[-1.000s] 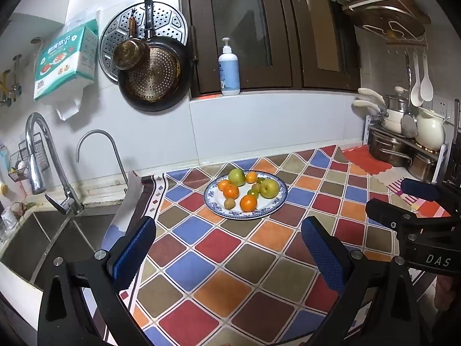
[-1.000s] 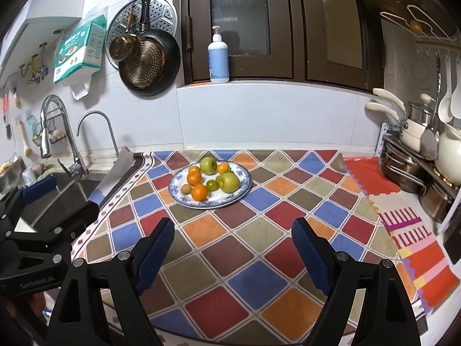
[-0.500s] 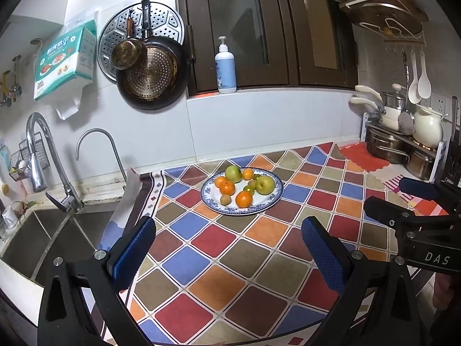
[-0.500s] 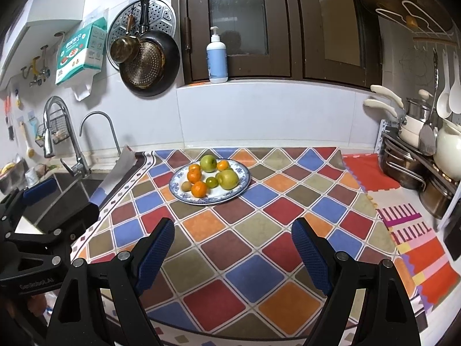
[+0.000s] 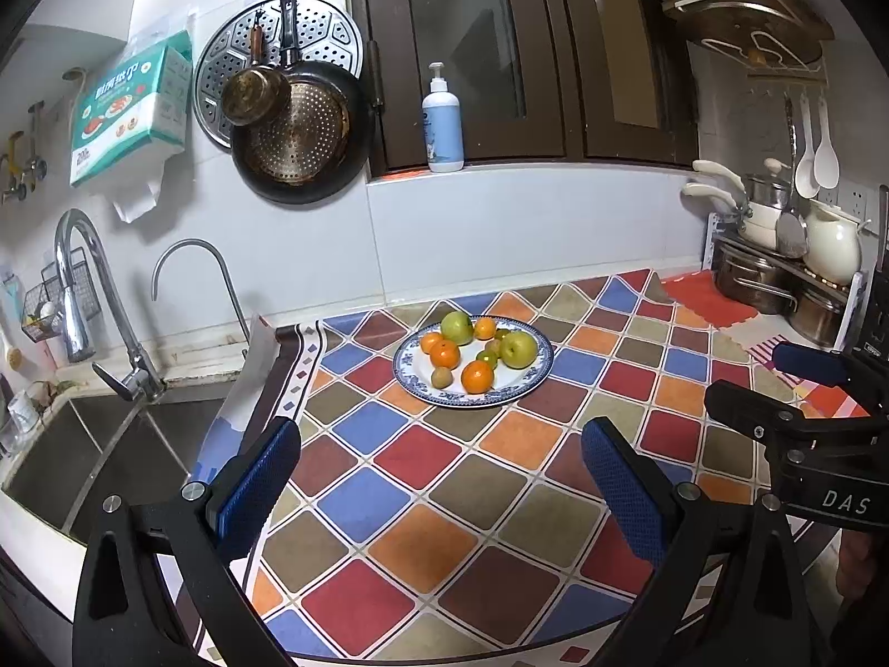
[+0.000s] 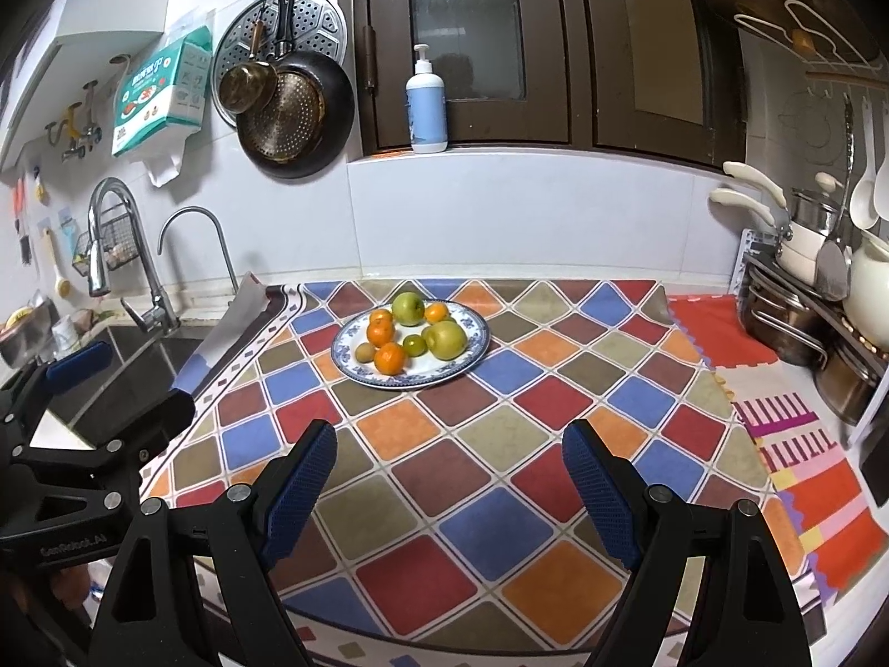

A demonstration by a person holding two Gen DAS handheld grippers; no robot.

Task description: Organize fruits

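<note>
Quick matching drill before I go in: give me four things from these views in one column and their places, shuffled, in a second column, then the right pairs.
Things:
1. plate
2. pump bottle
3. frying pan
4. left gripper

Places:
A. hanging on the wall left of the window
B. held open above the near part of the checkered mat
C. standing on the window ledge
D. on the checkered mat, carrying the fruit

Pairs: 1-D, 2-C, 3-A, 4-B
</note>
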